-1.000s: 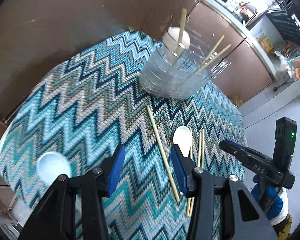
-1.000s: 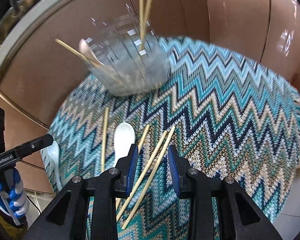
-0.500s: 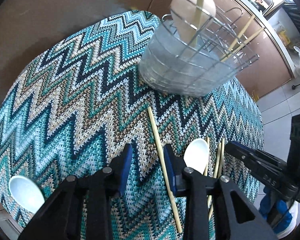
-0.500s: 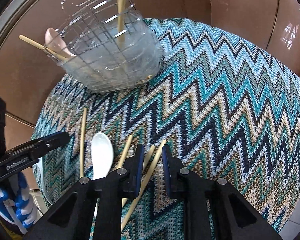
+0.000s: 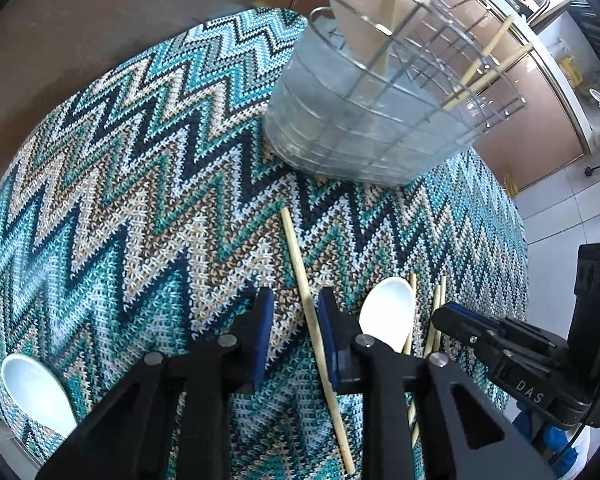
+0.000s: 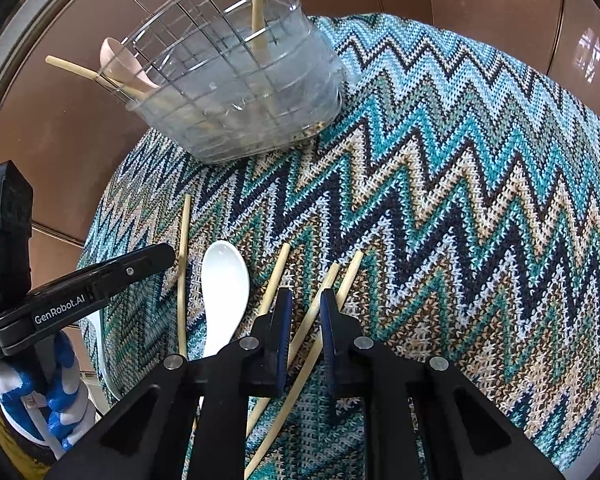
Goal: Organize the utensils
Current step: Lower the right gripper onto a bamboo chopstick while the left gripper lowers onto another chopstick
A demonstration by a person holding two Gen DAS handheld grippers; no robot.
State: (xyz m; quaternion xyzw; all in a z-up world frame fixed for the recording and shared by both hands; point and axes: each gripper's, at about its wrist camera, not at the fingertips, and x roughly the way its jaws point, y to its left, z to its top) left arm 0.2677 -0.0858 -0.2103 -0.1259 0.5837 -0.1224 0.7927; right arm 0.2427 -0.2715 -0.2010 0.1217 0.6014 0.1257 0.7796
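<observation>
Bamboo chopsticks lie on the zigzag-knit worktop (image 5: 148, 184) at lower centre of both views, where the left claw (image 5: 293, 336) is closing around one chopstick (image 5: 305, 304) and the right claw (image 6: 305, 334) around another chopstick (image 6: 323, 292), neither yet visibly clenched; next, I judge, comes lifting both into the clear wire-lined holder (image 6: 244, 112) above.

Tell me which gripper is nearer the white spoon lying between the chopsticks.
Left. The left gripper is immediately beside the white spoon, closing around a single chopstick; the right gripper sits farther away, past another chopstick.
</observation>
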